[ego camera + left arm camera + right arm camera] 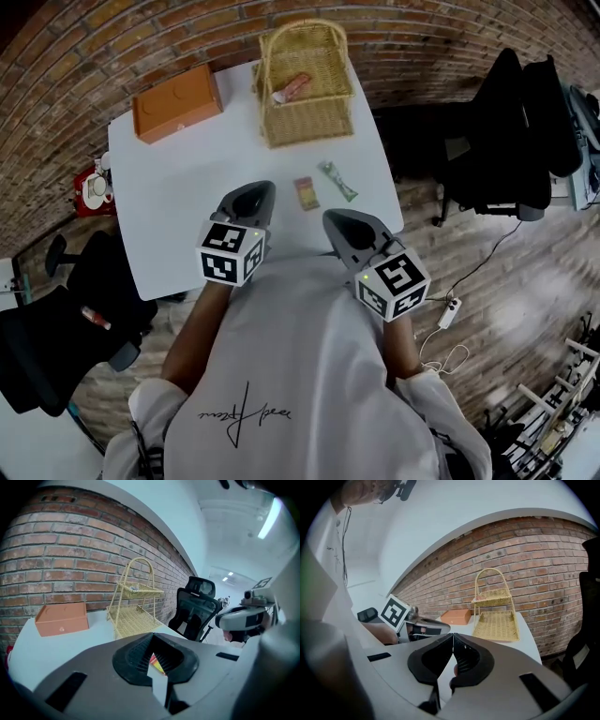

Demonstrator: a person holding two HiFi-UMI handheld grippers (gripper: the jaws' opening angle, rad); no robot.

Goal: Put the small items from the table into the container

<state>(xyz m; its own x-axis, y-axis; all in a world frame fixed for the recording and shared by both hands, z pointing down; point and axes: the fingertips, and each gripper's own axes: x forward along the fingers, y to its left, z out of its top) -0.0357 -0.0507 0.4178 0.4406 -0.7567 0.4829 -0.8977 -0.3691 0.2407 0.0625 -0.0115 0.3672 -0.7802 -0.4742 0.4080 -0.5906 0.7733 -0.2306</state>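
My left claw and right claw hang over the near edge of the white counter - both pinched shut, nothing between the jaws. Just beyond them lie a small square yellow-and-red packet and a long green-and-white wrapper, near each other but not touching. The two-tier woven wicker basket stands at the far edge with a red-pink packet in it - a flat orange box sits to its left.

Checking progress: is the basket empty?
Not empty. The head view shows a reddish packet lying inside the basket.
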